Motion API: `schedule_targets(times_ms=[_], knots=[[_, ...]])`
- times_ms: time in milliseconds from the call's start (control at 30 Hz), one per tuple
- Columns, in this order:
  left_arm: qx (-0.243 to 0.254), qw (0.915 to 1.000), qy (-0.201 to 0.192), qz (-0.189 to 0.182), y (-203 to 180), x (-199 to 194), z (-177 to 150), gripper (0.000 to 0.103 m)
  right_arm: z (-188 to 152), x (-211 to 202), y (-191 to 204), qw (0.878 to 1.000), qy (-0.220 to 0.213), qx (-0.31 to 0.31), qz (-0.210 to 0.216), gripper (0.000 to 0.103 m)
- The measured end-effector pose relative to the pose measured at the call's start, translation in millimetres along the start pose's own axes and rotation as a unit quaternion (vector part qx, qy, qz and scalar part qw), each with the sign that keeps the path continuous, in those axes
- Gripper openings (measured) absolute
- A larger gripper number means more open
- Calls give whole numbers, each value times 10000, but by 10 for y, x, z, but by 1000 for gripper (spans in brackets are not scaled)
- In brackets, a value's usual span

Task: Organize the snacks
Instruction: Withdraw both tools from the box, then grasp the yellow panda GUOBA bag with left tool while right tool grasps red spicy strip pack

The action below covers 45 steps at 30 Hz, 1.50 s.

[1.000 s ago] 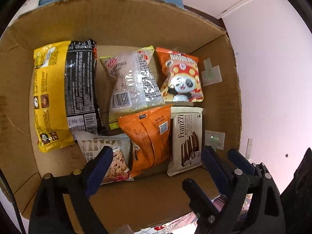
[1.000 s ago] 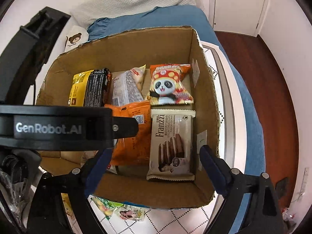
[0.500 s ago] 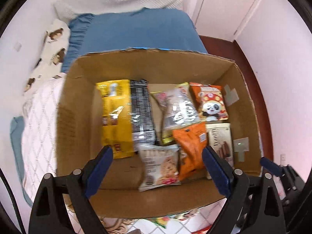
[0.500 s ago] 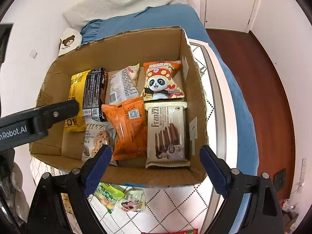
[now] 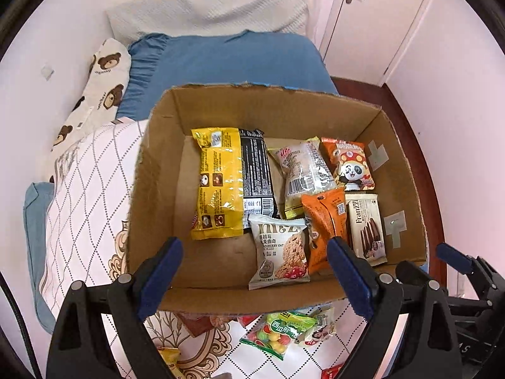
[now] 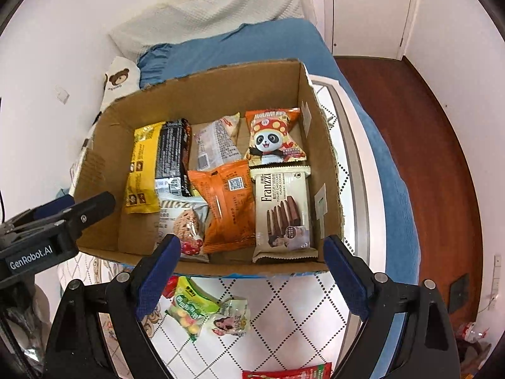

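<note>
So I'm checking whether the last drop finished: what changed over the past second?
Both grippers pulled back from the box: the left gripper, earlier low over the snacks, now sits behind the near wall, open and empty; the right gripper backed off slightly too, also open. The snacks inside, including the Franzzi pack, stayed put.

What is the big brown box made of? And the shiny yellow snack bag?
The box looks like cardboard: dull brown, with rough, torn top edges. The yellow bag seems to be thin plastic film: glossy and crinkled, with bright glare spots.
</note>
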<state>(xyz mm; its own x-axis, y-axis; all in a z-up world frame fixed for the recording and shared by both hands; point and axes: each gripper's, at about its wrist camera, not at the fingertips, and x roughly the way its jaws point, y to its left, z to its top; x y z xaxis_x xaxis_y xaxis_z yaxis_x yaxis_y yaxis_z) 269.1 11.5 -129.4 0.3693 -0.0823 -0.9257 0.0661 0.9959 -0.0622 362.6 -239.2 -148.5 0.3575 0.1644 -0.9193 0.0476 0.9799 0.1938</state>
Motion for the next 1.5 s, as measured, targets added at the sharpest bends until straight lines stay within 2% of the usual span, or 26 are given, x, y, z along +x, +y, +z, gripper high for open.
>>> schedule_targets(times_ms=[367,567,733,833,1000,1133,1167,1300,1400,1500], knots=[[-18,9976,-695,24,45,-509,-298,94,-208,-583,182,9974,-680,-215,-36,94],[-3,9944,-1058,-28,76,-869,-506,94,-361,-912,278,9945,-1024,-121,170,94],[19,9925,-1222,-45,133,-1103,-682,94,-521,-1065,375,9930,-1141,-108,287,94],[12,9929,-1190,-55,179,-1142,-821,94,-652,-1087,388,9928,-1129,11,392,94],[-90,9968,-787,-100,330,-947,-1223,94,-1028,-930,196,9929,-879,588,536,94],[-249,9994,-191,112,516,-535,-1663,94,-1540,-588,-210,9846,-429,1593,582,94],[-371,9992,54,140,588,-386,-1787,93,-1663,-491,-314,9804,-262,1846,631,94],[-751,9945,712,166,784,62,-2176,93,-2244,65,-733,9501,671,2949,766,94],[-871,9905,1019,301,870,284,-2404,93,-2476,396,-898,9358,1068,3311,578,94],[-1056,9860,1239,361,989,399,-2562,93,-2584,633,-983,9250,1265,3551,475,94]])
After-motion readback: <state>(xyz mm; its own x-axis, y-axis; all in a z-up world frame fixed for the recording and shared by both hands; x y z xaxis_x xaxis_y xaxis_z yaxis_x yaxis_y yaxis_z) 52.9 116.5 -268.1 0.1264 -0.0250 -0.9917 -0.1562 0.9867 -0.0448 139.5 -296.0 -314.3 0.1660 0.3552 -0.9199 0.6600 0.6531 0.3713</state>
